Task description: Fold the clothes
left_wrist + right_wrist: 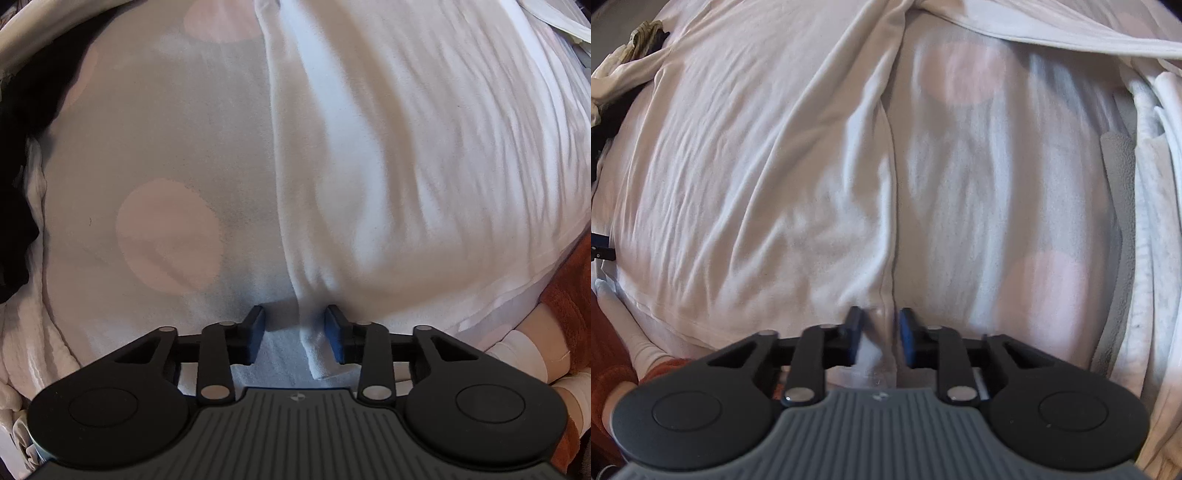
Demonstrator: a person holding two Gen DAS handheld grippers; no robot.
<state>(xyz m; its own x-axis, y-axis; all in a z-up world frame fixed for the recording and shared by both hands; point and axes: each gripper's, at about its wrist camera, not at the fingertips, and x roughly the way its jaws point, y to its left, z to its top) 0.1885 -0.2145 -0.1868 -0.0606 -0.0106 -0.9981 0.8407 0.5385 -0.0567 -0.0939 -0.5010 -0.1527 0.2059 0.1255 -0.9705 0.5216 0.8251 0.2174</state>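
Pointing down at the bedding, the left gripper (295, 332) has its jaws apart around the edge of a white garment (388, 155), pads not pressing it. The right gripper (881, 334) is pinched on that garment's edge. Cloth runs toward twelve o'clock over a pale sheet with pink dots (166, 236); an orange sleeve (569, 291) sits at three o'clock.

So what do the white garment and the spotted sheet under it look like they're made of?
White garment: probably thin cotton jersey, matte, from its fine soft wrinkles and a stitched hem. Pale sheet with pink spots: looks like smooth woven bedding, matte and nearly creaseless; the exact fibre is unclear.
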